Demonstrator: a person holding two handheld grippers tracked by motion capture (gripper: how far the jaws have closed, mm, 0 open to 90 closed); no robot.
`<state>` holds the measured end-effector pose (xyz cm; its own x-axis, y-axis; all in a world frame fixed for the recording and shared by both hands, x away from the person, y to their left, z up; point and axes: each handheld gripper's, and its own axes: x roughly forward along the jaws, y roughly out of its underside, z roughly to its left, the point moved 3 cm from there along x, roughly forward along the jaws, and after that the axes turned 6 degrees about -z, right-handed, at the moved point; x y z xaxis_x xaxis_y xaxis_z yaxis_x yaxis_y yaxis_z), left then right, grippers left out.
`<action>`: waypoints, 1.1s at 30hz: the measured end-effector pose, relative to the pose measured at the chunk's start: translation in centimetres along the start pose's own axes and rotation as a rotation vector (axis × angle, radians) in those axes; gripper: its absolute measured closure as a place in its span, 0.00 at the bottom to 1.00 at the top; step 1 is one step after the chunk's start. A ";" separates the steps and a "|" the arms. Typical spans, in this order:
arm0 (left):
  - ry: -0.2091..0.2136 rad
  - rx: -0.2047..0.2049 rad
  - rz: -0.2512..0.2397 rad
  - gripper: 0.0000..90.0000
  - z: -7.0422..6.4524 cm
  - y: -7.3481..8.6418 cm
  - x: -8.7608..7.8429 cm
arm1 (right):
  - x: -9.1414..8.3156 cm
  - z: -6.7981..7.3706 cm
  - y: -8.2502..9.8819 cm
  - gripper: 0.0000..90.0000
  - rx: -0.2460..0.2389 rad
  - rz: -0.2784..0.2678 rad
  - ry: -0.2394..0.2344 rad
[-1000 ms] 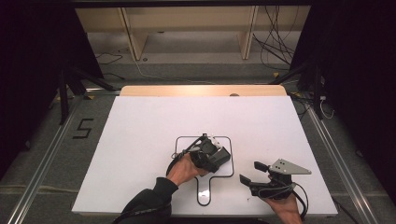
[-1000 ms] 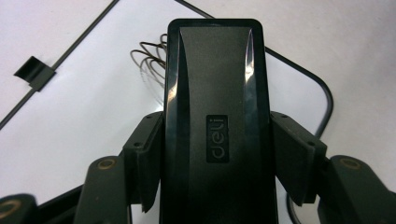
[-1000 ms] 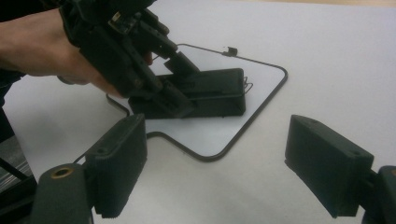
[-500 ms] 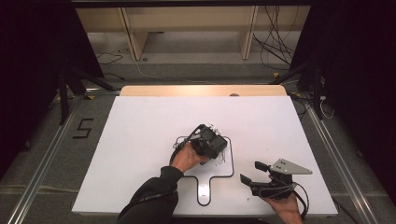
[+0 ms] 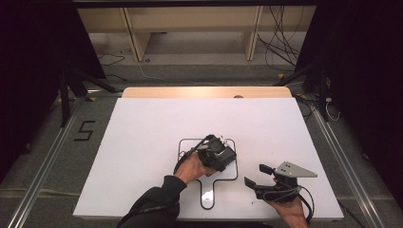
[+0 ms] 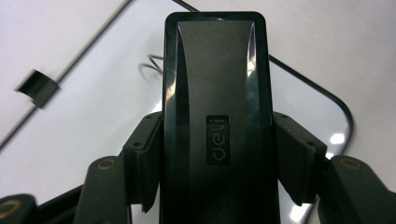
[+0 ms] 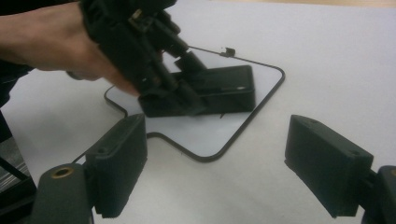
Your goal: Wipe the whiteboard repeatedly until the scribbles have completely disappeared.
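A black oblong case (image 6: pixel 217 116) with a small "deli" label sits between the pads of my left gripper (image 5: pixel 223 154), which is shut on its two long sides. In the right gripper view the case (image 7: pixel 229 91) lies low inside a black-outlined paddle shape (image 7: pixel 219 154) drawn on the white board; I cannot tell whether it touches the board. A hand holds the left gripper (image 7: pixel 187 95) from the left. My right gripper (image 5: pixel 255 175) stays at the front right of the board, jaws wide open with nothing between them (image 7: pixel 224 172).
The white board (image 5: pixel 142 142) covers the table, with a wooden strip (image 5: pixel 204 92) along its far edge. A small black clip (image 6: pixel 37 86) sits on the outline's far side. Cables and shelf legs stand on the floor beyond.
The left hand has carried the case a little farther away and to the right over the outlined shape and turned it. The right gripper has stayed where it was.
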<state>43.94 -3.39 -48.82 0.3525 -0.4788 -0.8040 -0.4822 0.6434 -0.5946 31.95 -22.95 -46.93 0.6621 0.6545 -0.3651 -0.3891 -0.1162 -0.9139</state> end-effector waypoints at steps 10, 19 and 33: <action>-0.039 -0.063 -0.006 0.44 1.6 -1.0 0.8 | -0.1 -0.1 -0.1 0.24 0.002 -0.004 0.000; 0.042 0.042 -0.005 0.44 -2.1 0.7 -0.3 | -0.1 -0.1 0.0 0.24 0.001 -0.003 0.002; -0.036 -0.062 -0.031 0.44 1.3 -2.0 1.8 | -0.1 -0.1 0.0 0.24 0.001 -0.001 0.001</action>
<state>46.56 -4.74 -49.11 0.3965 -0.4752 -0.7855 -0.5190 0.5897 -0.6188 32.00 -23.09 -46.94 0.6630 0.6541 -0.3641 -0.3890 -0.1146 -0.9141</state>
